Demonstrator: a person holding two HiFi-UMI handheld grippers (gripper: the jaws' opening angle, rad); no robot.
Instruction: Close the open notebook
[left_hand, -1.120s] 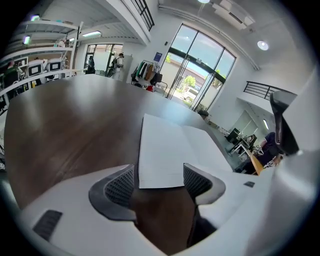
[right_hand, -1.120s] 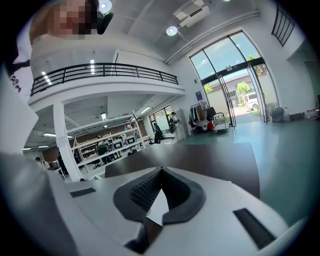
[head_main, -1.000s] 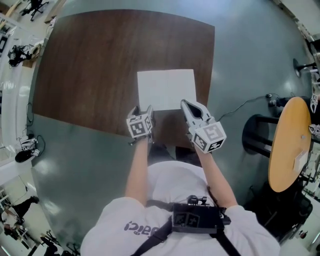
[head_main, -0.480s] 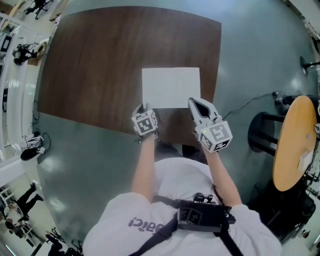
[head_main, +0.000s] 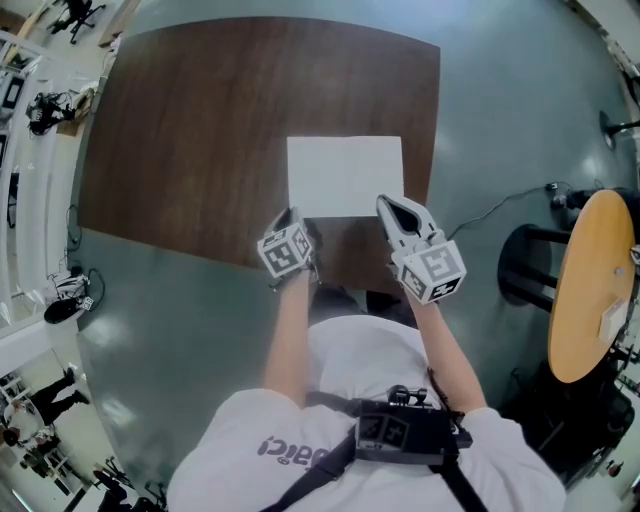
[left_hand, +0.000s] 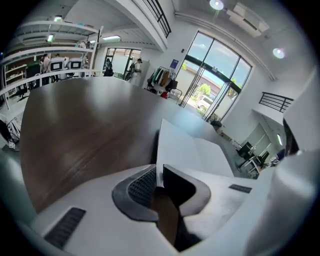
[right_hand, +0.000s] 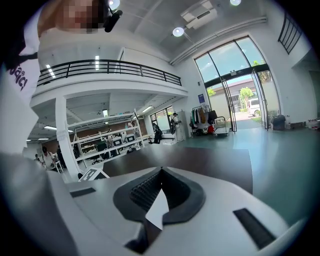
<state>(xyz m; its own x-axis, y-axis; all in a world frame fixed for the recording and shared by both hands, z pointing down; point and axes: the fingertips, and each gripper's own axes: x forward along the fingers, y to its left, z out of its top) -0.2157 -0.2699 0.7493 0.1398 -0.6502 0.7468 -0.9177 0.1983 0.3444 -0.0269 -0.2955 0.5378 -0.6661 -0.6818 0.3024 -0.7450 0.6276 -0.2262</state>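
Note:
The open white notebook (head_main: 345, 177) lies flat on the dark brown table (head_main: 200, 140), near its front edge. My left gripper (head_main: 294, 220) is at the notebook's near left corner. In the left gripper view its jaws (left_hand: 159, 167) have just been closing, and they now pinch the edge of the left page (left_hand: 172, 147), which stands up between the pads. My right gripper (head_main: 388, 208) is at the near right corner. Its jaws (right_hand: 161, 172) are shut, with a white corner of the notebook (right_hand: 155, 212) between the pads.
The table's front edge (head_main: 340, 285) runs just under both grippers, and grey floor lies all round it. A round wooden table (head_main: 585, 285) and a black stool (head_main: 520, 270) stand to the right, with a cable (head_main: 490, 210) on the floor.
The left gripper's jaws closed onto the notebook's left page edge, and the gripper rose a little. The right gripper has stayed where it was.

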